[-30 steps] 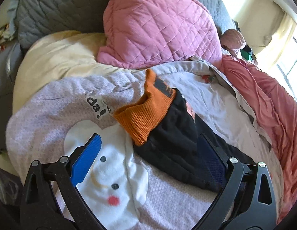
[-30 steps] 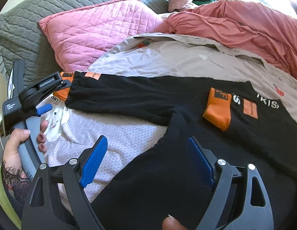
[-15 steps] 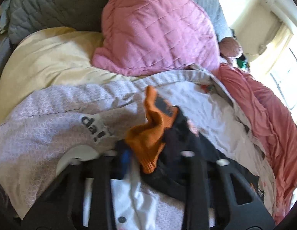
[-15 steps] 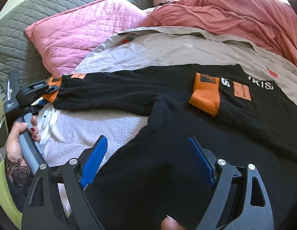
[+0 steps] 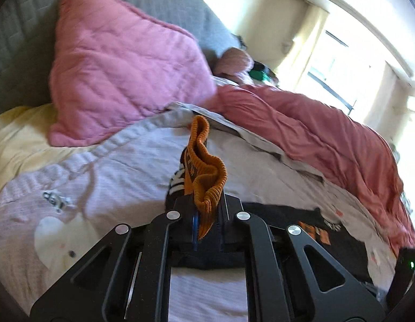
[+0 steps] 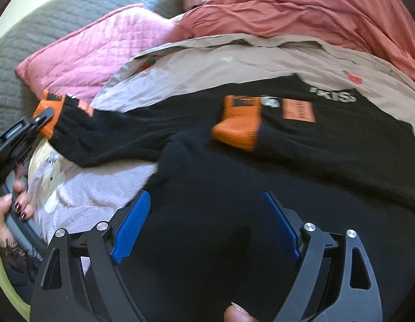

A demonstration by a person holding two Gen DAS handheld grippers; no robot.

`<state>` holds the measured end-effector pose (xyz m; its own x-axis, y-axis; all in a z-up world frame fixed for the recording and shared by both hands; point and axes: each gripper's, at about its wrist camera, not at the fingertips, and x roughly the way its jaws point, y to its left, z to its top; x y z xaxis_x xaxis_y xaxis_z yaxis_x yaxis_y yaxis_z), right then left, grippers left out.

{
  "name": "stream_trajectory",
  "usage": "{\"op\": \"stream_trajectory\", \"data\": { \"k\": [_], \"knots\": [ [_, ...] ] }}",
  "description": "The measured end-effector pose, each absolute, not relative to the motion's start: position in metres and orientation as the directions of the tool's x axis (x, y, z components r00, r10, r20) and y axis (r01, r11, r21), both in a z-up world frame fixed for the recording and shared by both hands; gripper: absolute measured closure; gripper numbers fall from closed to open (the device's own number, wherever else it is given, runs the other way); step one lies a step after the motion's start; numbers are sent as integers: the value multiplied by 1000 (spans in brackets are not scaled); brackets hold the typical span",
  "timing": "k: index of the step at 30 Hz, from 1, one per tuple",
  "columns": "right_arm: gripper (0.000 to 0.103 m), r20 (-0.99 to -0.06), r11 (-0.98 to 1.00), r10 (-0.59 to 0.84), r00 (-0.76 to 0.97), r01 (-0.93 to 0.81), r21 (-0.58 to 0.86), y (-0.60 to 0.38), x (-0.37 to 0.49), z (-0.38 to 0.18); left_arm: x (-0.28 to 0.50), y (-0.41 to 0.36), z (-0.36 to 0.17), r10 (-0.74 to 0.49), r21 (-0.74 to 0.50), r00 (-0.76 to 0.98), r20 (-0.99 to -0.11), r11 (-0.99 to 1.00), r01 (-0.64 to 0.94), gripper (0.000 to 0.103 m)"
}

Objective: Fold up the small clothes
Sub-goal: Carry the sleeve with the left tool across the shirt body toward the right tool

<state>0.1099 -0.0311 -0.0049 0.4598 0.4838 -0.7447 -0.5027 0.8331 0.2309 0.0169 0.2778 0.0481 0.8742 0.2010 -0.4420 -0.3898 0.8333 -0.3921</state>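
Note:
A black sweatshirt with orange ribbed cuffs lies spread on the bed. My left gripper is shut on the orange cuff of one sleeve and holds it lifted; in the right wrist view the same gripper pinches that cuff at the far left. The other orange cuff lies folded onto the chest beside white lettering. My right gripper is open, its blue pads hovering over the sweatshirt's black lower body.
A light pink garment with a white heart figure lies under the sweatshirt. A pink quilted pillow and grey quilt are behind. A salmon blanket is bunched at the right. A yellow sheet is at the left.
My left gripper closed on the orange cuff and lifted the sleeve, swinging rightward. The right gripper stayed open and shifted slightly over the black body.

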Motion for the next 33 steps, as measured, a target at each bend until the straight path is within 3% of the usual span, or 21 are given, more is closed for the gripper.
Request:
{"op": "stream_trajectory", "data": {
  "k": [7, 15, 24, 30, 33],
  "knots": [
    [19, -737, 893, 418, 531, -388, 227, -104, 126, 2, 40, 210, 60, 30, -369, 897, -440, 905, -211, 99],
    [19, -740, 939, 337, 582, -263, 221, -173, 135, 0, 84, 122, 51, -101, -292, 843, -529, 954, -69, 99],
    [19, -737, 950, 313, 599, -206, 236, -195, 142, 1, 110, 64, 3, -222, -278, 716, -662, 960, 40, 99],
    [19, -741, 946, 323, 589, -202, 252, -193, 145, 0, 107, 58, -20, -324, -339, 625, -710, 935, 100, 91],
    [19, -740, 940, 342, 579, -209, 270, -190, 146, 1, 103, 51, -20, -342, -332, 613, -712, 933, 135, 81]
  ]
}}
